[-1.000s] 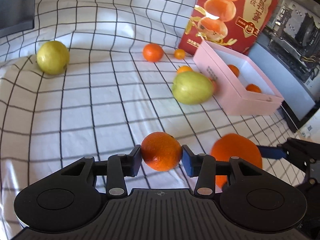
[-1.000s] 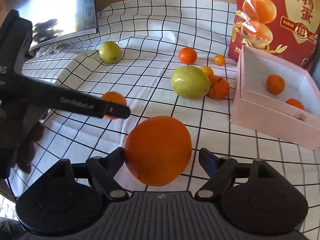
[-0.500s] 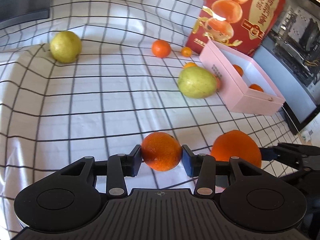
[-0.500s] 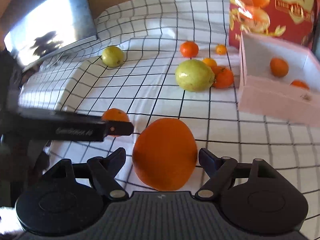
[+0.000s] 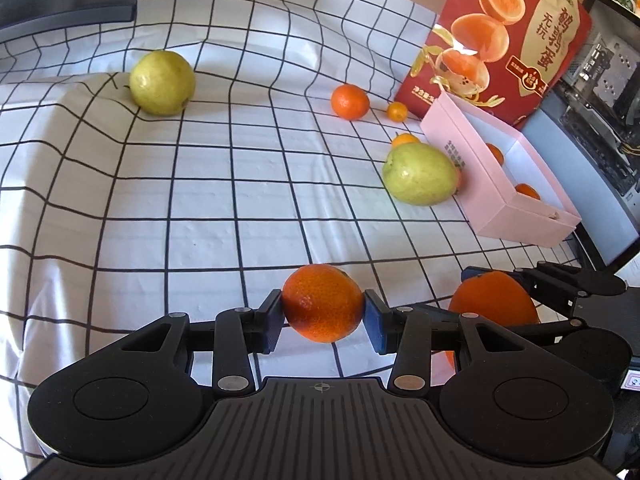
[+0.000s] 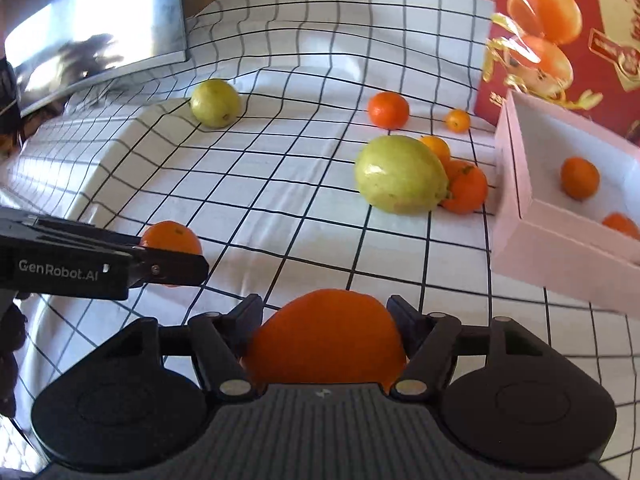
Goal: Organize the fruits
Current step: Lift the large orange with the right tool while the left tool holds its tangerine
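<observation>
My left gripper [image 5: 324, 316] is shut on a small mandarin [image 5: 323, 308], held just above the checked cloth. The same mandarin [image 6: 170, 236] shows at the left of the right wrist view, behind a left finger [image 6: 172, 266]. My right gripper [image 6: 325, 320] has a large orange [image 6: 325, 340] between its fingers; its jaws are closing and both pads touch the fruit. In the left wrist view that large orange [image 5: 494, 300] sits at the lower right. A pink box [image 6: 560, 264] with two mandarins [image 6: 579, 178] inside stands to the right.
A big green fruit [image 6: 400, 174] lies beside the box with mandarins [image 6: 466, 188] tucked behind it. Another yellow-green fruit [image 6: 215, 102] rests at the far left. A mandarin [image 5: 349, 101] and a tiny orange [image 5: 397, 112] sit before a red bag [image 5: 500, 40]. A monitor [image 6: 92, 40] stands at the back left.
The right gripper's fingers have narrowed onto the large orange, which now sits lower and deeper between them. The left gripper has rolled slightly, still holding the mandarin.
</observation>
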Tool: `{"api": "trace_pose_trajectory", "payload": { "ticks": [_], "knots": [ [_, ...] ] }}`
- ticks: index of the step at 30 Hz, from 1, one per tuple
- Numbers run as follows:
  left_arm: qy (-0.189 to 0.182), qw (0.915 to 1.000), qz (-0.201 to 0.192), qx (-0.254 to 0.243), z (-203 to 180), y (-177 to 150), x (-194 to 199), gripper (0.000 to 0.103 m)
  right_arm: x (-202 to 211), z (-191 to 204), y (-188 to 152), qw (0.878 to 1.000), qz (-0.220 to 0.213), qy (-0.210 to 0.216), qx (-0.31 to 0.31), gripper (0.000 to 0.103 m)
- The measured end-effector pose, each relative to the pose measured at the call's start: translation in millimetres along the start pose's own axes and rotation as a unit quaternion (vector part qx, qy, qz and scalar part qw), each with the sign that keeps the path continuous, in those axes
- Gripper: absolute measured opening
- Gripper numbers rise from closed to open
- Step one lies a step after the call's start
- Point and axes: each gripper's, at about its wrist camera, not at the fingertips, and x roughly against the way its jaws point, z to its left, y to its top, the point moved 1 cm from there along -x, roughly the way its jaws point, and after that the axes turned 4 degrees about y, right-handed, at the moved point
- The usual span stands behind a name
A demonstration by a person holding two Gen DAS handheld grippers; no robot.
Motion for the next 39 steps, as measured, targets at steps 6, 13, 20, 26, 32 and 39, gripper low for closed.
{"api": "trace_pose_trajectory", "payload": {
  "ticks": [6,13,20,26,32,39],
  "knots": [
    [-0.008,0.9999,0.004,-0.011,-9.3,1.3,-2.0,0.047,13.6,-8.4,-5.1,1.0,-0.008,0.008,-0.002,0.067],
    [-0.022,0.9985,0.007,-0.049,-35.6,0.9,-5.3,0.047,39.6,-34.3,-15.1,1.0,-0.018,0.001,-0.007,0.066],
    [-0.017,0.9971,0.013,-0.072,-52.1,0.0,-9.5,0.047,63.8,-63.7,-20.9,0.997,-0.038,-0.05,-0.035,0.074],
    [-0.014,0.9967,0.017,-0.079,-56.4,0.3,-13.4,0.047,73.5,-72.9,-46.5,0.997,-0.026,-0.049,-0.058,0.08],
    [0.0,0.9948,0.017,-0.1,-65.4,0.5,-16.8,0.047,84.1,-82.5,-49.0,0.993,-0.052,-0.066,-0.08,0.085],
    [-0.007,0.9941,0.022,-0.106,-70.4,-3.6,-20.0,0.047,80.9,-84.5,-45.2,0.989,-0.066,-0.088,-0.098,0.09]
  ]
}}
